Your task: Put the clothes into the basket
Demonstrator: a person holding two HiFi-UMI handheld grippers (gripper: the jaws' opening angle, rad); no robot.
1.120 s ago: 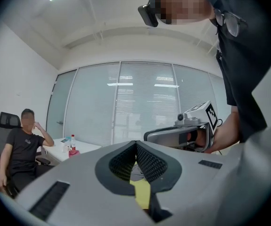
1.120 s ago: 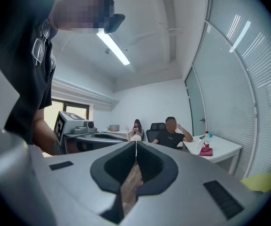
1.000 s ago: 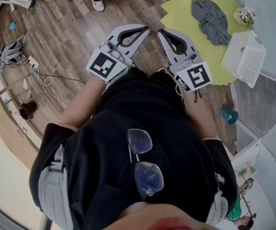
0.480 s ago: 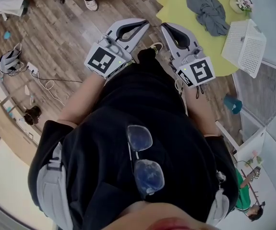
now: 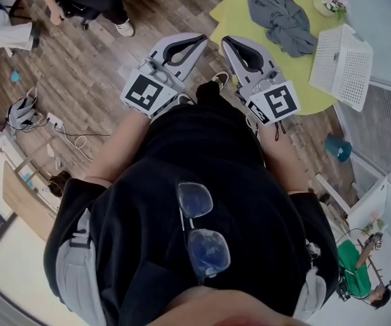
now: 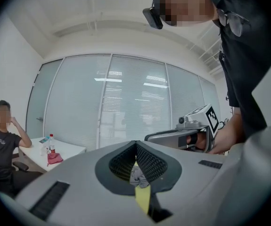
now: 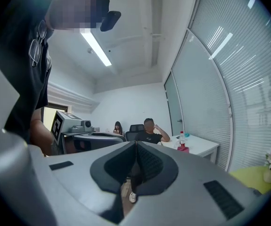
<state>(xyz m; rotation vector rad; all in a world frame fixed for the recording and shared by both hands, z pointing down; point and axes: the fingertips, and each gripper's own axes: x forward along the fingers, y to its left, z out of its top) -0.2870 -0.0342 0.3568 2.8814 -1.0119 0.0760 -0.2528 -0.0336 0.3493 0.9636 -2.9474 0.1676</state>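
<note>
Both empty and closed, the left gripper (image 5: 204, 41) and right gripper (image 5: 226, 41) are short of the grey garment (image 5: 282, 22) on the yellow table (image 5: 232, 9); arriving unopened could shove it off the edge.

A yellow table (image 5: 232, 19) bears a crumpled grey garment (image 5: 283, 22), a white basket (image 5: 341, 63) and flowers (image 5: 329, 0).
</note>
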